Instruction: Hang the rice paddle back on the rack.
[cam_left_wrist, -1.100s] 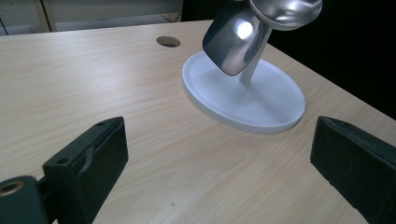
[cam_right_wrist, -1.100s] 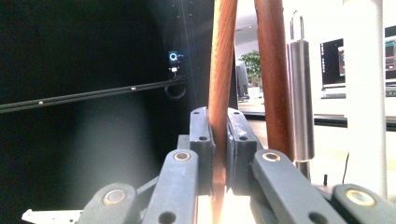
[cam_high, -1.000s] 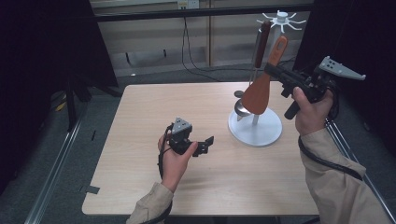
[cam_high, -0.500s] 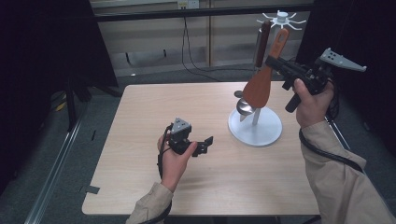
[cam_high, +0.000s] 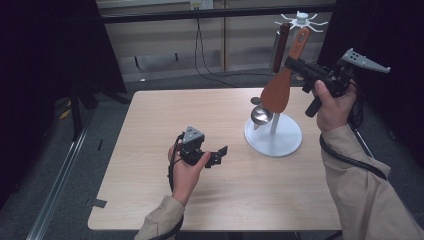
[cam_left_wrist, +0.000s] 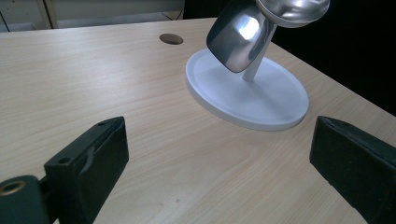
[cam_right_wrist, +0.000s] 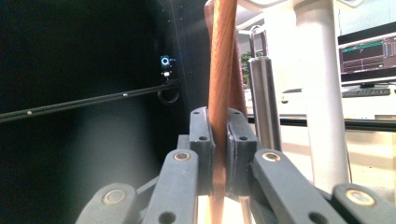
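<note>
Table (cam_high: 150, 200) pale wood (dark room), stand (cam_high: 273, 136) white

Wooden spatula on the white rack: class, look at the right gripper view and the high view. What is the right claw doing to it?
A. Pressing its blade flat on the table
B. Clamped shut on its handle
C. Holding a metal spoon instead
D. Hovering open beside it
B: in the right gripper view the right claw has both jaws pressed against the handle of the wooden spatula, which hangs off the table by the rack.
</note>
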